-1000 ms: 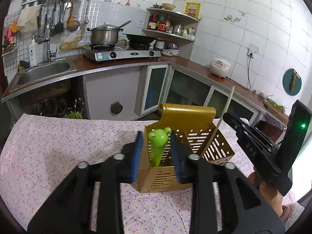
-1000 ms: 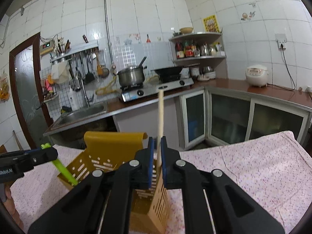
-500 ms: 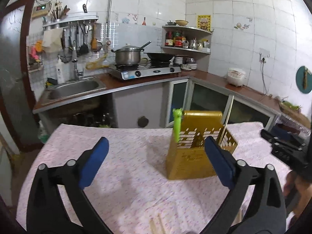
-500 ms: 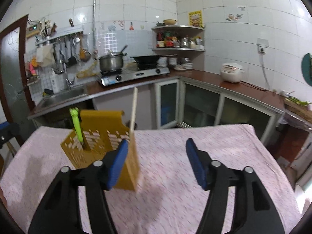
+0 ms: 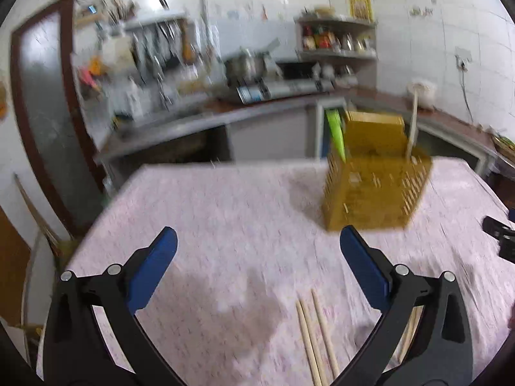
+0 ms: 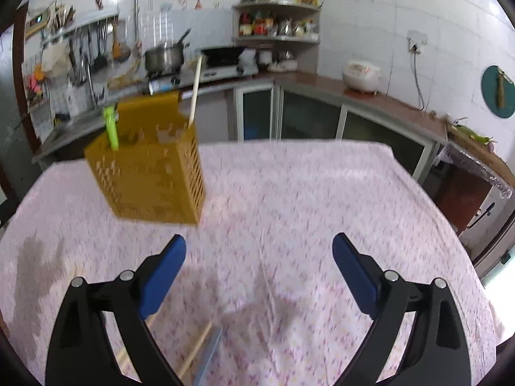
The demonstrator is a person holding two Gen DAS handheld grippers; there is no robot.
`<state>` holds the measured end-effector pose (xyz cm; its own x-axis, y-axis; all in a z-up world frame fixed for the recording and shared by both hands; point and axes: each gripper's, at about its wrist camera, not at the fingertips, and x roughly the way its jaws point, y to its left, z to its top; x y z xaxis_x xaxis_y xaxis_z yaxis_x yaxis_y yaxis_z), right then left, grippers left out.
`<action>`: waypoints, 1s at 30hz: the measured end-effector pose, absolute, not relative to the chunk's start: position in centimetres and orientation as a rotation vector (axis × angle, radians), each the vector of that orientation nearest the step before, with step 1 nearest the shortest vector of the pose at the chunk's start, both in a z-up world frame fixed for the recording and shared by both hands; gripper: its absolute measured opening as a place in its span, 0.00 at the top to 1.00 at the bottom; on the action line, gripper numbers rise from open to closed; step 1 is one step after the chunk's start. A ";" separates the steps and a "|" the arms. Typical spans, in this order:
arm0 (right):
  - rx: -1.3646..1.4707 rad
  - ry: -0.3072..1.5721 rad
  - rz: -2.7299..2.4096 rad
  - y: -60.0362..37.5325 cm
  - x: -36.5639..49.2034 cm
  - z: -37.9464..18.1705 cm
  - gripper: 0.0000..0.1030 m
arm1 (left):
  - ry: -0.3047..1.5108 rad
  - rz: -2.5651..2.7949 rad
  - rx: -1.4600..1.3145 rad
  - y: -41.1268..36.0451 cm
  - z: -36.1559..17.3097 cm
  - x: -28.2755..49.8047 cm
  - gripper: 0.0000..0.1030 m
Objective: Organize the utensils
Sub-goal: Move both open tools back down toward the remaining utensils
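Note:
A yellow slotted utensil holder (image 5: 375, 186) stands on the pink cloth table; it also shows in the right wrist view (image 6: 151, 173). A green utensil (image 5: 335, 132) and one wooden chopstick (image 5: 412, 125) stand in it. Loose wooden chopsticks (image 5: 313, 334) lie on the cloth near my left gripper (image 5: 257, 270), which is open and empty, well back from the holder. My right gripper (image 6: 259, 273) is open and empty; a chopstick (image 6: 198, 347) lies below it beside a blue-grey utensil (image 6: 210, 350).
The pink patterned tablecloth (image 6: 305, 193) covers the table. The right gripper's tip (image 5: 499, 234) shows at the left view's right edge. Behind are a counter with stove and pot (image 6: 164, 58), a sink (image 5: 154, 119) and a rice cooker (image 6: 360, 75).
Both grippers opened, leaving the green utensil and the chopstick in the holder. Both then drew back and down from the holder, bringing loose chopsticks into view.

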<state>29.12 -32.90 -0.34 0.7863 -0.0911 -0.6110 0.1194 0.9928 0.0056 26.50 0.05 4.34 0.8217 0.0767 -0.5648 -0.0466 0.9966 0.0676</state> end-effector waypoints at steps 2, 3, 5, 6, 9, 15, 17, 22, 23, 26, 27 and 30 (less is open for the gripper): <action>0.024 0.716 -0.105 -32.3 29.1 -1.5 0.12 | 0.628 0.078 0.063 0.2 3.6 26.4 0.05; 0.007 0.740 -0.097 -32.0 29.1 -2.0 0.12 | 0.635 0.083 0.073 0.1 3.3 26.2 0.05; -0.029 0.780 -0.104 -31.2 29.0 -2.9 0.12 | 0.665 0.042 0.079 -0.1 2.5 26.0 0.05; -0.044 0.795 -0.113 -31.0 29.0 -3.3 0.12 | 0.681 0.029 0.076 -0.1 2.1 25.9 0.05; -0.046 0.864 -0.175 -31.1 28.4 -4.8 0.12 | 0.727 0.045 0.077 -0.4 0.9 25.6 0.05; 0.022 0.921 -0.144 -31.1 26.9 -6.0 0.12 | 0.785 0.001 0.048 -0.7 -0.8 24.8 0.05; 0.028 0.956 -0.123 -30.8 26.8 -6.5 0.13 | 0.801 -0.014 0.045 -0.9 -1.3 24.6 0.05; 0.082 1.022 -0.073 -31.0 26.8 -7.3 0.50 | 0.857 -0.017 0.004 -0.5 -1.8 25.0 0.07; 0.103 1.041 -0.058 -31.0 26.9 -7.6 0.58 | 0.875 -0.029 -0.008 -0.4 -1.9 25.1 0.13; 0.123 1.069 -0.039 -30.8 27.0 -8.2 0.68 | 0.928 -0.076 -0.048 -0.1 -2.5 25.4 0.37; 0.120 1.073 -0.034 -30.6 27.0 -8.3 0.71 | 0.939 -0.076 -0.048 -0.1 -2.7 25.5 0.42; 0.119 1.078 -0.020 -30.3 27.1 -8.3 0.71 | 0.964 -0.092 -0.060 -0.1 -3.3 25.7 0.50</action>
